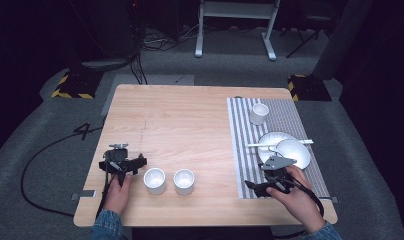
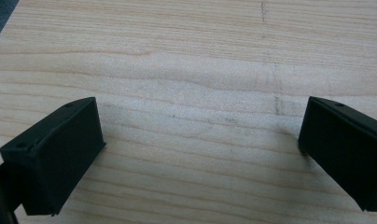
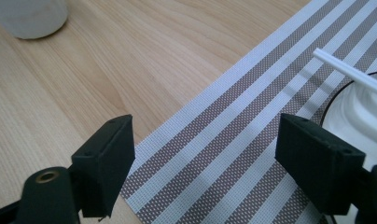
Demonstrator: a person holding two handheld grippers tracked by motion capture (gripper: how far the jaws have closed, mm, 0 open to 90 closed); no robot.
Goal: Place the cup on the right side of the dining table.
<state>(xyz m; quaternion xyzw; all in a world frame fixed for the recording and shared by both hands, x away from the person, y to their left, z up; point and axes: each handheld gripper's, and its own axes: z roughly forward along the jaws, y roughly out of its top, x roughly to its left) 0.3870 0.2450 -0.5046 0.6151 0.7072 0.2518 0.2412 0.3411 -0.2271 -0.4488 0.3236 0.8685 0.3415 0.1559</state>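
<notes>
Spanning pale wood table [image 1: 190, 120] — striped placemat [image 1: 290, 112], dark room.

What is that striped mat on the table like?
The striped mat lies flat on the right part of the wooden table, a woven-looking rectangle with white and grey-brown stripes running its length. A white cup stands at its far end, white dishes sit mid-mat, and the right gripper hovers open over its near edge.
</notes>
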